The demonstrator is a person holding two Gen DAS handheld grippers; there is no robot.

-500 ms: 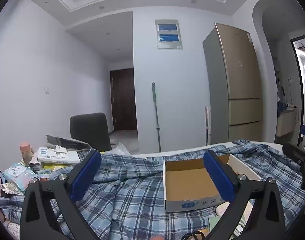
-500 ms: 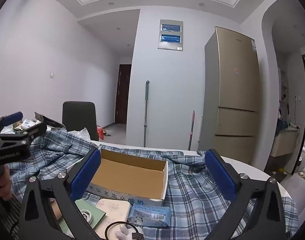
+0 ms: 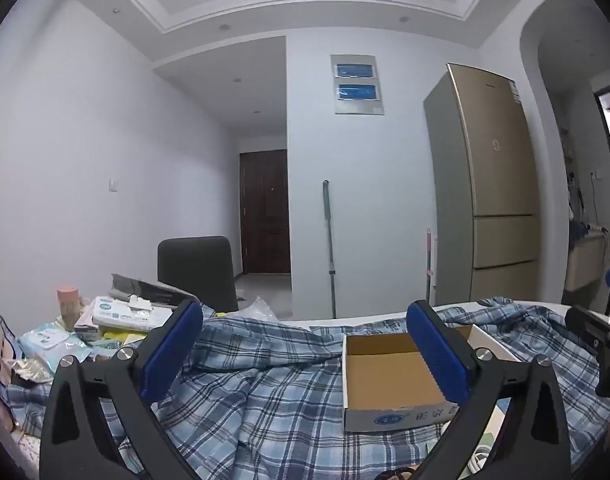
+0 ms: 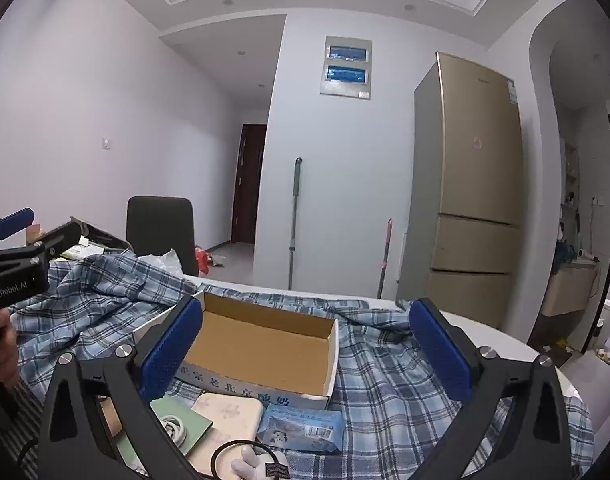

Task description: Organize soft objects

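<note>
An empty cardboard box (image 4: 261,346) sits on a blue plaid cloth (image 4: 385,376) that covers the table; it also shows in the left wrist view (image 3: 389,376) on the cloth (image 3: 257,384). In front of the box lie a blue tissue pack (image 4: 301,428), a cream flat pad (image 4: 225,420), a green card with a white cable (image 4: 177,428), a black ring (image 4: 241,460) and a small white plush (image 4: 253,466). My right gripper (image 4: 305,350) is open and empty above them. My left gripper (image 3: 305,350) is open and empty above the cloth; it also shows in the right wrist view (image 4: 21,248).
A pile of wipe packs (image 3: 49,344), boxes (image 3: 125,314) and a pink-capped bottle (image 3: 67,300) fills the table's left end. A black chair (image 3: 197,268) stands behind the table. A fridge (image 3: 489,184) and a mop handle (image 3: 329,248) stand by the far wall.
</note>
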